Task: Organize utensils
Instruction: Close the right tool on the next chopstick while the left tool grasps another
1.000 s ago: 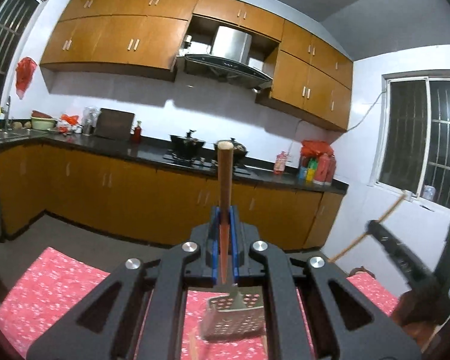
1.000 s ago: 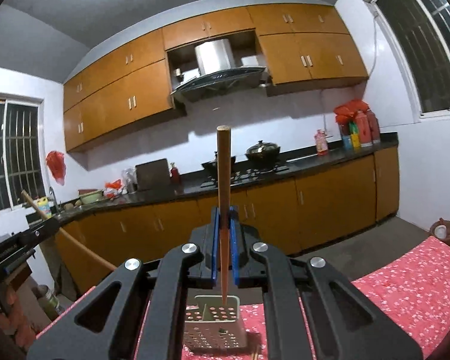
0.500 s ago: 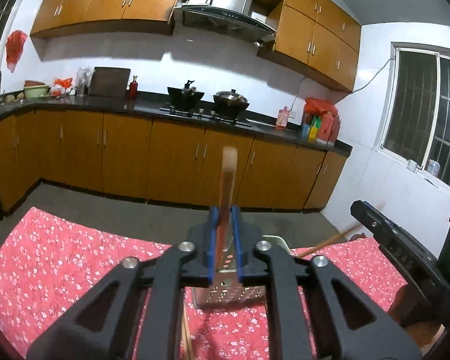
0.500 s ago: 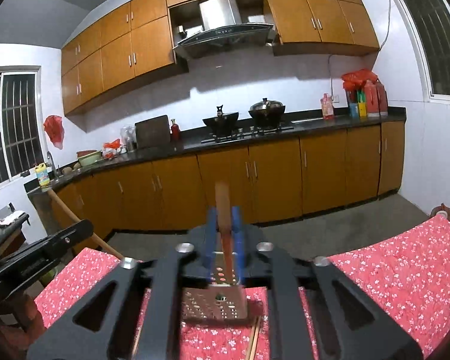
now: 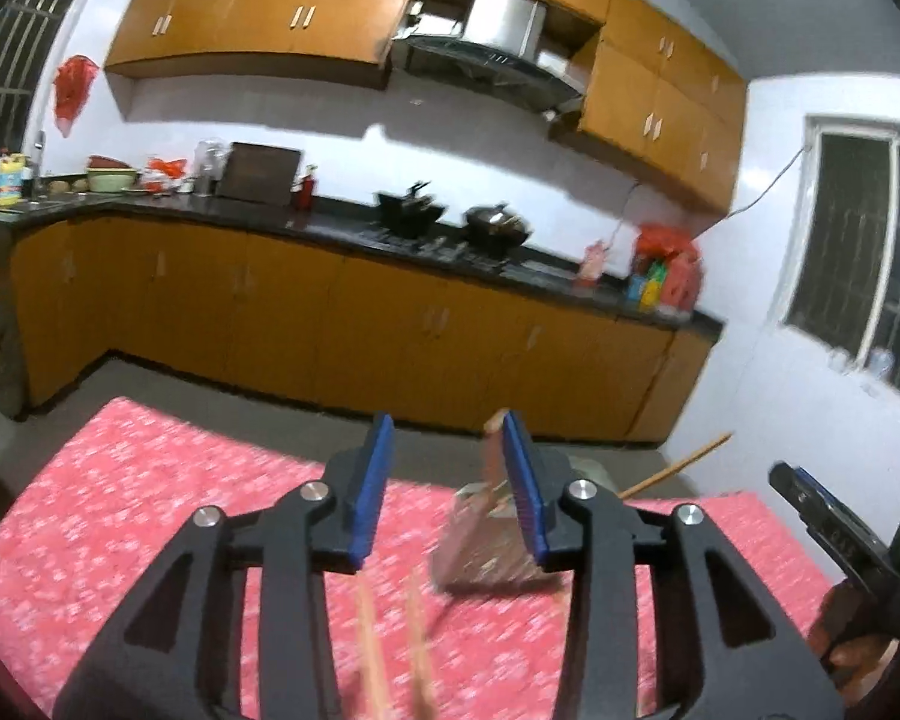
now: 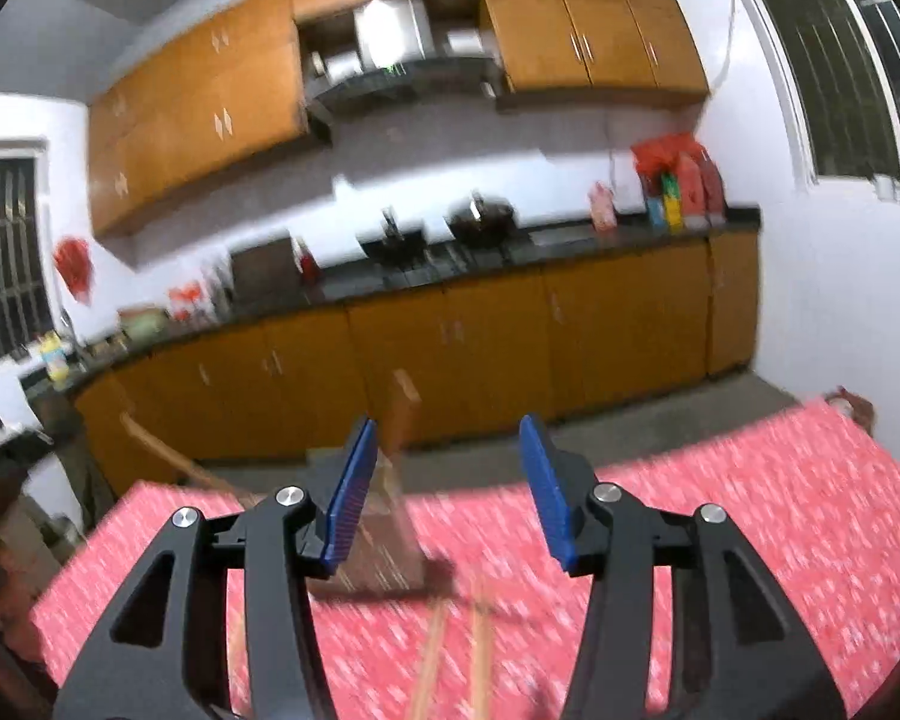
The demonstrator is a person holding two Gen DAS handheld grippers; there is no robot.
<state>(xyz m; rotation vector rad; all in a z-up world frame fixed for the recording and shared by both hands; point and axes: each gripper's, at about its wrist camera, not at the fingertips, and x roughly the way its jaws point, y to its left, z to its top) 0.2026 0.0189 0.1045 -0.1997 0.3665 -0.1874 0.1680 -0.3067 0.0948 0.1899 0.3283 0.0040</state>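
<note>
A perforated metal utensil holder (image 5: 480,558) (image 6: 384,546) stands on the red flowered tablecloth (image 5: 150,510). My left gripper (image 5: 447,480) hangs over it with its jaws opening. A wooden stick (image 5: 494,450) stands loose by the right pad, its lower end in the holder. My right gripper (image 6: 450,492) is also opening, with a wooden stick (image 6: 403,414) standing free near its left pad and running down into the holder. A second stick (image 5: 678,468) (image 6: 168,456) slants out of the holder in each view. All is blurred.
Two chopsticks (image 5: 390,654) (image 6: 456,654) lie on the cloth just below the grippers. The other gripper's black body (image 5: 828,528) shows at the right of the left wrist view. Orange kitchen cabinets (image 5: 330,324) and a dark counter stand beyond the table's far edge.
Both grippers have sunk toward the table and their jaws have parted. The sticks they clamped have slipped down into the holder and stand loose, off centre.
</note>
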